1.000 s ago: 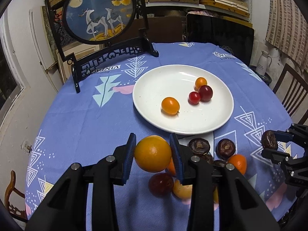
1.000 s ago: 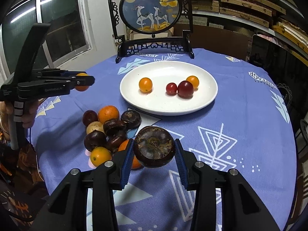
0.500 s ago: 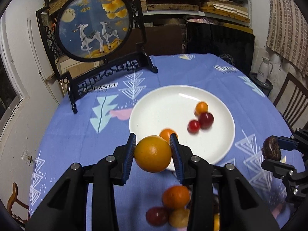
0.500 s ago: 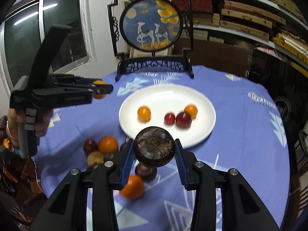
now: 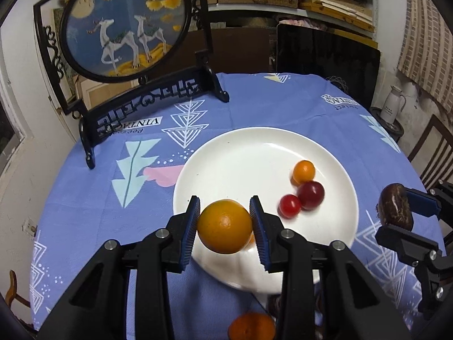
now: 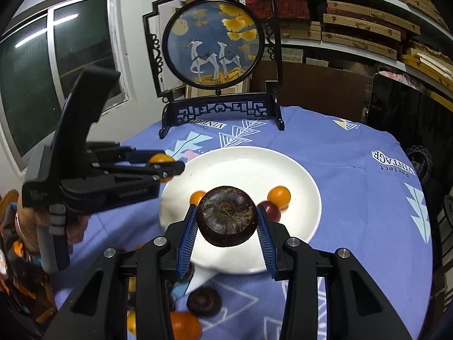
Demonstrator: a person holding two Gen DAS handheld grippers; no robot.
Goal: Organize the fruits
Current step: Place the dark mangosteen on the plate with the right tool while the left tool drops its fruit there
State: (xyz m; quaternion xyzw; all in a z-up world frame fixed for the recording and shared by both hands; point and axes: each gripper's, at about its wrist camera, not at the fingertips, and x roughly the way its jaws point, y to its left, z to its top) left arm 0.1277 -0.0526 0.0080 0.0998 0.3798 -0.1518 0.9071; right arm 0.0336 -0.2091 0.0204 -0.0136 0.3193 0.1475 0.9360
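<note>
A round table under a blue patterned cloth carries a white ceramic plate. Over its near rim, the left gripper clamps a round orange fruit; the right gripper clamps a dark brown flattened fruit. Released from this height, either could roll off or scatter the small red cherry tomato.

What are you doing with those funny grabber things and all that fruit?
A person is sorting fruit onto a white plate. The left gripper holds an orange over the plate's near edge. The right gripper holds a dark brown fruit above the plate. Four small fruits already sit on the plate; more wait on the tablecloth.
</note>
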